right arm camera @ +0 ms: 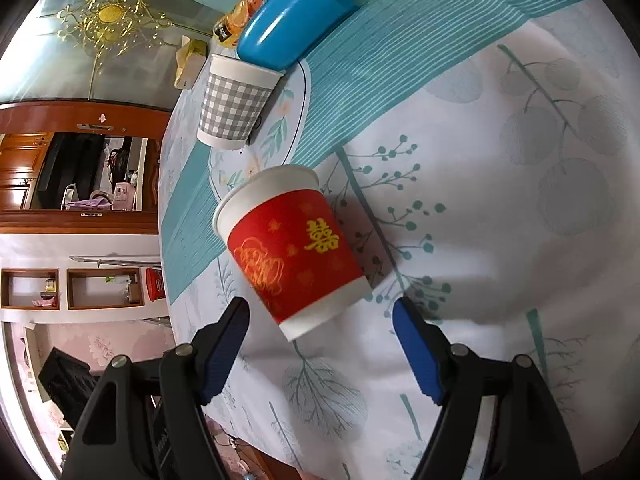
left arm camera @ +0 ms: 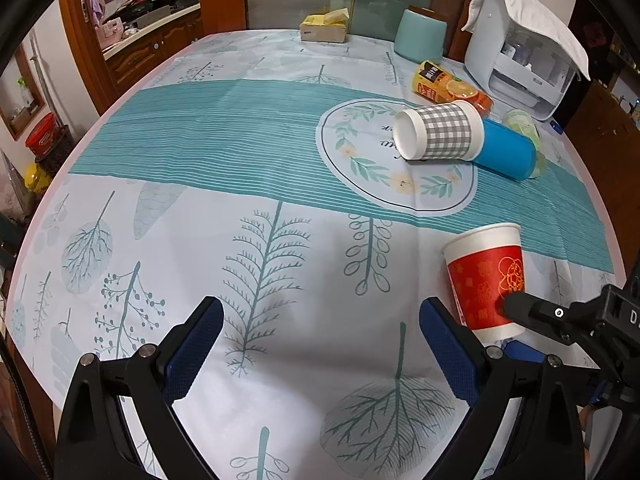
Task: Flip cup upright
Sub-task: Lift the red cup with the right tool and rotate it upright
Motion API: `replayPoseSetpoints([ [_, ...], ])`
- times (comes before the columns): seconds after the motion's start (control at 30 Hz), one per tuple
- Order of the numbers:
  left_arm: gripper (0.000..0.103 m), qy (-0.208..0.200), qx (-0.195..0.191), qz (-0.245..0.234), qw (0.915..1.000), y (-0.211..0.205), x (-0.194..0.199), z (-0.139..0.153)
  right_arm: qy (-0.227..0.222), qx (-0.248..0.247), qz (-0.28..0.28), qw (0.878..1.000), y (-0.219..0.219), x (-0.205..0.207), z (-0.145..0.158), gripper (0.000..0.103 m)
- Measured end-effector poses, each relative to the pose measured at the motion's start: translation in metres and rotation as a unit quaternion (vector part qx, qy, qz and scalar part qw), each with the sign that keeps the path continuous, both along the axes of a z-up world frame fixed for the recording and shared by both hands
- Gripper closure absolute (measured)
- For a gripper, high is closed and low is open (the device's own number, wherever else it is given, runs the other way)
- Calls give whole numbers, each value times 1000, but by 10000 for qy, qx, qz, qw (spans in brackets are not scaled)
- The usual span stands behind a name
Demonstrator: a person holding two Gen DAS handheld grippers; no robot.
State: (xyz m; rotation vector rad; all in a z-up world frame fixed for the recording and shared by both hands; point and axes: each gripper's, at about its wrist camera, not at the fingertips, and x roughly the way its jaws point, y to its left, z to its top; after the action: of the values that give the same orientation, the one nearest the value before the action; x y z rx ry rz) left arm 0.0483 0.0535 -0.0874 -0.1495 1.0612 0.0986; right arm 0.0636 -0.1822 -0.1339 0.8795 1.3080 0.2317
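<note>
Two grippers work over a table [left arm camera: 168,216] covered in a leaf-print cloth with a teal striped band. The left gripper [left arm camera: 320,344] hangs above bare cloth with its jaws spread wide and nothing between them. The red paper cup [left arm camera: 486,280] stands upright, rim on top, just right of the left gripper's right finger. In the right wrist view this cup [right arm camera: 294,248] sits just ahead of the right gripper [right arm camera: 322,332], whose blue-padded fingers [right arm camera: 416,354] are spread wide on either side of the cup's base and do not touch it. In the left wrist view one black fingertip of the right gripper lies against the cup's lower wall.

Farther back, a grey checked cup [left arm camera: 438,130] lies on its side on the round floral motif, touching a blue cup [left arm camera: 506,152] also on its side. An orange juice bottle [left arm camera: 448,86] lies behind them, near a white appliance [left arm camera: 516,52] draped with a cloth. A tissue box [left arm camera: 324,26] sits at the far edge.
</note>
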Motion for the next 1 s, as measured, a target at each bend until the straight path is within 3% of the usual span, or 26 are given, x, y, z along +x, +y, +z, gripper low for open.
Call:
replayPoseSetpoints([
  [0.17, 6, 34, -165, -106, 9998, -4, -2, 6, -344, -385, 178, 9985, -5, -6, 18, 28],
  [0.27, 6, 23, -235, -172, 9996, -8, -3, 12, -687, -919, 384, 9926, -6, -11, 34, 28],
  [0.47, 6, 135, -464, -312, 9983, -16, 0, 16, -1402, -1917, 615, 9694, -14, -23, 60, 28],
  [0.63, 6, 180, -567, -401, 9974, -27, 3, 22, -1928, -2624, 745, 9426, -18, -34, 77, 28],
  [1.0, 6, 250, -659, -735, 9948, -50, 9, 29, -2513, -3326, 881, 9047, -17, -50, 100, 28],
])
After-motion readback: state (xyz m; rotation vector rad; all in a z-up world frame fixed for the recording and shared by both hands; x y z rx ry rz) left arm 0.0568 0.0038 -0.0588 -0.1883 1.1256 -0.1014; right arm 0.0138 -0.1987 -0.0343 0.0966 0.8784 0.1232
